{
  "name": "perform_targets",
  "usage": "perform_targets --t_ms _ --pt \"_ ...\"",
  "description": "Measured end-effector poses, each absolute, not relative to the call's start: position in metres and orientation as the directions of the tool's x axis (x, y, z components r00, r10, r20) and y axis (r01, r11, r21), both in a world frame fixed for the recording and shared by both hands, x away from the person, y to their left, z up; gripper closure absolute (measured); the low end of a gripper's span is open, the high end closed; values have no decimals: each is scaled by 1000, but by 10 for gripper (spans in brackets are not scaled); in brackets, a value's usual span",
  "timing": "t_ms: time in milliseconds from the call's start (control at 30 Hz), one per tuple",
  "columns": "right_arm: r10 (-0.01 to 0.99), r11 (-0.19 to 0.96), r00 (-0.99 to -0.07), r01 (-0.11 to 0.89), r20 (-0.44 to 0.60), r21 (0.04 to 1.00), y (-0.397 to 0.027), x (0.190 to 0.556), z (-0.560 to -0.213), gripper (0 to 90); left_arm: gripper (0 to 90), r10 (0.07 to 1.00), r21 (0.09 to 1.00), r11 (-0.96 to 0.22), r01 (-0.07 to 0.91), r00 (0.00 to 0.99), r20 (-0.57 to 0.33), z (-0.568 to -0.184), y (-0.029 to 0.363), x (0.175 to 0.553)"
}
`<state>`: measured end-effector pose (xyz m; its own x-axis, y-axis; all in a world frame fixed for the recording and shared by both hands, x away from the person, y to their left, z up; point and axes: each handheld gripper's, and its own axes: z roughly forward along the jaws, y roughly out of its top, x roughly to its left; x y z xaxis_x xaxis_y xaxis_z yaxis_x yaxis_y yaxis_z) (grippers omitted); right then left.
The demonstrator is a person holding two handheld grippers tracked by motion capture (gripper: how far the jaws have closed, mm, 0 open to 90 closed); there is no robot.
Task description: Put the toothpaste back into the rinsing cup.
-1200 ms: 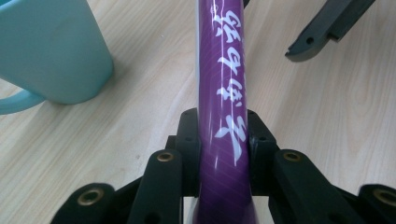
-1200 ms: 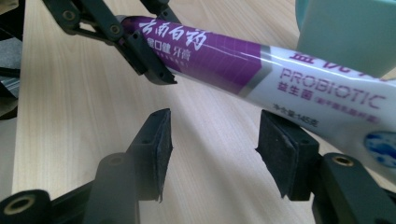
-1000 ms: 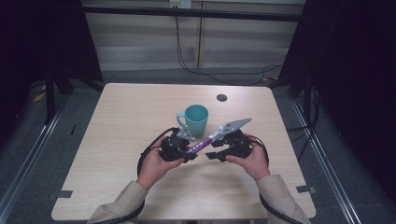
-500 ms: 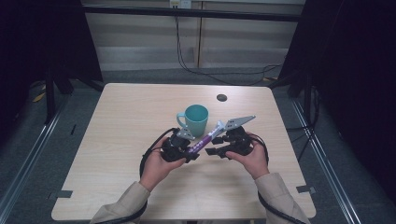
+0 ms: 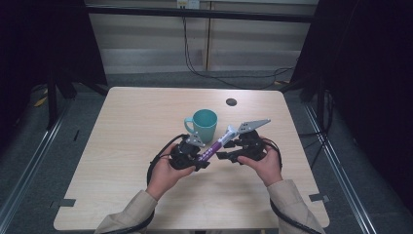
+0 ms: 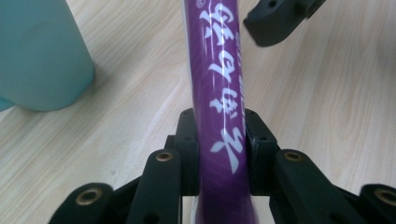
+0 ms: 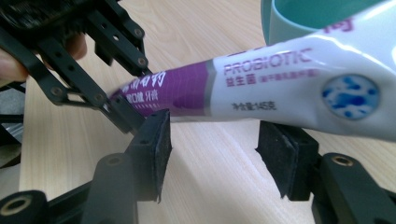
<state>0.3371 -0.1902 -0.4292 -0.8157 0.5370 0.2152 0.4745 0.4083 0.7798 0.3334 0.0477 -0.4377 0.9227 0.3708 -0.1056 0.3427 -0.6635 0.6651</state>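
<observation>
Little has moved since the earlier frame: both hands hold their place above the near half of the pale wooden surface (image 5: pixel 126 126), though the grey plate on the right hand-held gripper has tipped slightly. The left hand-held gripper (image 6: pixel 219 135) is clenched on the purple end of a toothpaste tube (image 5: pixel 214 145), which slants up toward the right hand-held gripper (image 7: pixel 212 140); that one's pads stand apart below the tube's white part, not pressing it. A teal mug (image 5: pixel 204 124) stands just behind the tube, near the surface's centre, and a small dark disc (image 5: pixel 231 102) lies toward the far edge. Dark curtains flank the room, with cables on grey floor beyond. The tube's cap end is cut off in both gripper views, and its small print is hard to read.
</observation>
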Motion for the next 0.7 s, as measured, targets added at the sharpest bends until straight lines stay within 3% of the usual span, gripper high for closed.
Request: perform_targets --t_ms 467,700 --pt "532 290 -787 515 312 807 -193 342 -423 397 719 369 638 -687 349 923 -109 -440 36 330" --pt "516 171 -748 567 418 805 -198 346 -423 463 714 369 639 -686 348 923 -107 -440 31 328"
